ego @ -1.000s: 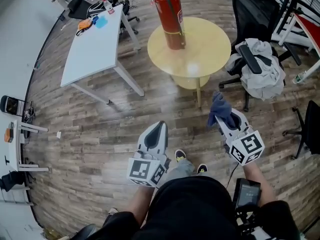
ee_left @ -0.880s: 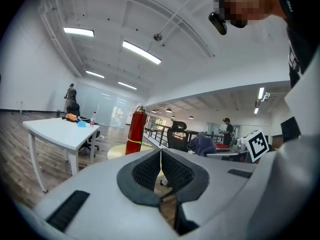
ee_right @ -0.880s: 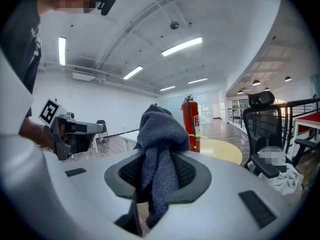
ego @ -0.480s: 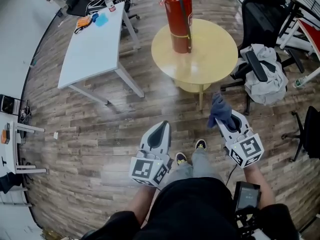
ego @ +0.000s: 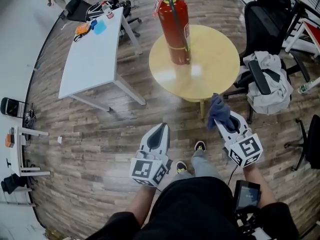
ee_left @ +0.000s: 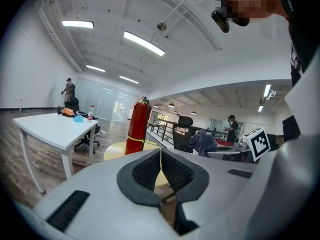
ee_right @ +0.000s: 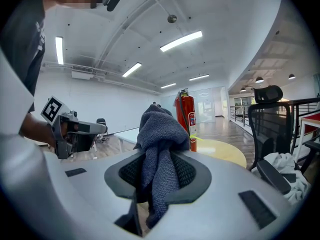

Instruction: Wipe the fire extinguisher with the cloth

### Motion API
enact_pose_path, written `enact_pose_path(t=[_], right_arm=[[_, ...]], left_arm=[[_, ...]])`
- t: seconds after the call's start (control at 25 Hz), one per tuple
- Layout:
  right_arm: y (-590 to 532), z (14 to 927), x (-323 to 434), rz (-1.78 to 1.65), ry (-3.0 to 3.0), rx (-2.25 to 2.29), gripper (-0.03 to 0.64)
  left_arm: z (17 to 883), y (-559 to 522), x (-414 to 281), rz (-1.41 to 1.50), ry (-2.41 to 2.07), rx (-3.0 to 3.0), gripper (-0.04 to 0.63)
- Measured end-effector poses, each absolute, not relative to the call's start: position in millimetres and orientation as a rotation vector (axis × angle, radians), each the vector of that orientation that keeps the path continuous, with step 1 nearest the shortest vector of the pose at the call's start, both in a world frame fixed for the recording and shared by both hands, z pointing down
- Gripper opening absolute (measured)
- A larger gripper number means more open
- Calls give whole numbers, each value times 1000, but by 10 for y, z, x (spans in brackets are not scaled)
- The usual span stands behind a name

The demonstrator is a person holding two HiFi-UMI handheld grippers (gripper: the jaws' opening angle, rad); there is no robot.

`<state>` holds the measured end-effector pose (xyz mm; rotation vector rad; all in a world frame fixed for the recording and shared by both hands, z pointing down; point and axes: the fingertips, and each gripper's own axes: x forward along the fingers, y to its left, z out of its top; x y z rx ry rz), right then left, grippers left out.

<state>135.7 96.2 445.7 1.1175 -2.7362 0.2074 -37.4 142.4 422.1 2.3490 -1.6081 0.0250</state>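
**Cloth gripped, extinguisher not yet reached**

My right gripper (ego: 221,118) is clamped on a bunched grey-blue cloth (ego: 218,109). My left gripper (ego: 160,130) is closed on nothing. The red fire extinguisher (ego: 174,31) stands upright on the round table (ego: 215,69), well beyond both grippers. Pushing on it unsteadied could topple it. Its label is too small to read.

Two tables on a wood-plank floor (ego: 90,134).
The round yellow table (ego: 215,64) carries the red fire extinguisher (ego: 174,31), upright near its far left edge. The white rectangular table (ego: 90,54), well apart to the left, holds an orange thing (ego: 82,29), a blue thing (ego: 99,27) and a bottle (ego: 106,11) at its far end.
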Motion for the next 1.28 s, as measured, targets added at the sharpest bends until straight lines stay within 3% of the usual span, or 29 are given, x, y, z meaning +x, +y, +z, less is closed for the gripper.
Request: enact_pose_path(t=[0.64,1.28], right_arm=[[-146,4422,1660,281,-2810,1044,104],[-1044,4412,1105,211,-2732,1076,106]], left_arm=[[4094,451,-68,70,-1680,2343,23],[4137,-466,-668,32,-1614,2381,23]])
